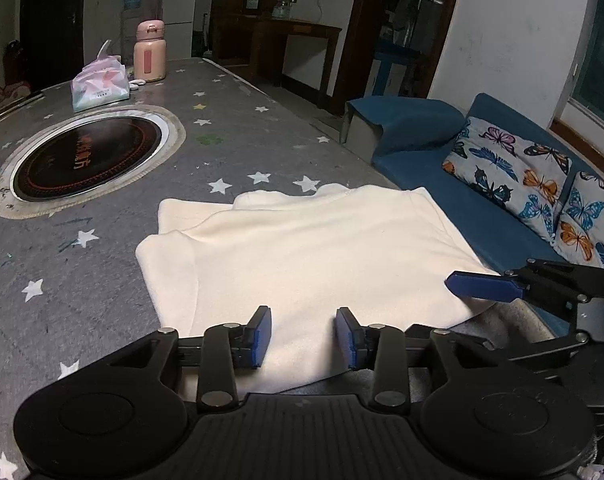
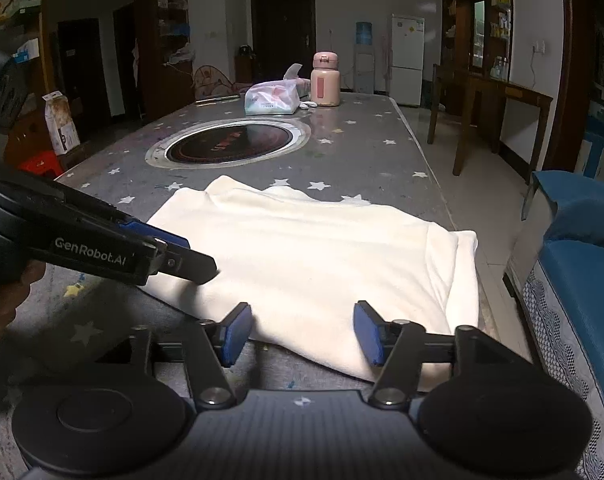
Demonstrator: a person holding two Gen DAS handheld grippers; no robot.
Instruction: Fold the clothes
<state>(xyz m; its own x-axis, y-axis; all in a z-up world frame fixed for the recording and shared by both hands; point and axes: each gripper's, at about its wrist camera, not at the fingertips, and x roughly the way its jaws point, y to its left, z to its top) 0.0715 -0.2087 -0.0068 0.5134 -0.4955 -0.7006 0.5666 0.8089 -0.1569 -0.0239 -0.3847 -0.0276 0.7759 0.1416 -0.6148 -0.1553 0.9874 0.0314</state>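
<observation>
The cream garment (image 1: 302, 248) is lying flat on the grey star-patterned desk (image 1: 102, 300), at the near end by the desk's right edge. It is showing layers: a doubled strip along its far side and another lapped edge along its right side, so it is reading as already folded over at least in part. Whether more folds are wanted, the pictures are not settling.

Its longer side is running across both cameras, left to right, with the near hem just ahead of both tools. The left hand-held gripper (image 1: 303, 336) is sitting over that hem toward the garment's left half, jaws parted and holding nothing, cloth showing between the blue pads. The right hand-held gripper (image 2: 302, 334) is hanging at the hem toward the right half, jaws also spread wide and empty. Neither is clearly the nearer; each is covering its own end.

The left wrist view is showing the garment's left border, where a lower layer is peeking out, and the blue sofa (image 1: 482, 208) beyond the desk. The right wrist view is showing the stacked right edge, which is overhanging or meeting the desk's edge; I cannot tell which. Well beyond are lying the round cooktop (image 2: 230, 142), a tissue pack (image 2: 271, 98) and a pink flask (image 2: 325, 80).
</observation>
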